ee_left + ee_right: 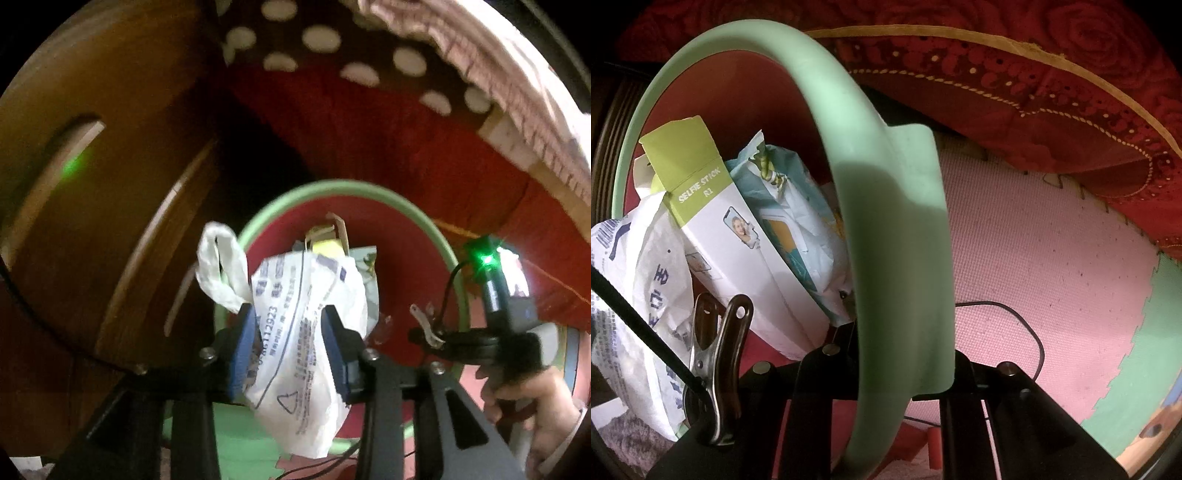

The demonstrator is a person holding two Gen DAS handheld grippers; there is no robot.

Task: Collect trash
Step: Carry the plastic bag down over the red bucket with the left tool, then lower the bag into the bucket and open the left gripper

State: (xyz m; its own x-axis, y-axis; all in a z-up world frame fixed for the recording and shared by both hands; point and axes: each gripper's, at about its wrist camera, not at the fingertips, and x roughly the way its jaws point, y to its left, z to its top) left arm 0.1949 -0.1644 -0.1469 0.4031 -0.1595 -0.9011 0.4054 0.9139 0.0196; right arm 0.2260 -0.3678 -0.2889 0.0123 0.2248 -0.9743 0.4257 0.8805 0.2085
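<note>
My left gripper [291,354] points down over red bin with green rim [424,218]. White printed plastic bag [306,332] hangs between blue pads [245,350]; jaws part way open, left pad touches bag, right pad just beside it. Bag handle loop sticks up on left. My right gripper [897,369] pinches tight on green rim flap [905,258] at near side of bin. Inside bin: selfie stick box [738,254], crumpled wrapper [798,206], white bag. My hand [532,395] grips right tool. Pink mat [1052,266] under bin.
</note>
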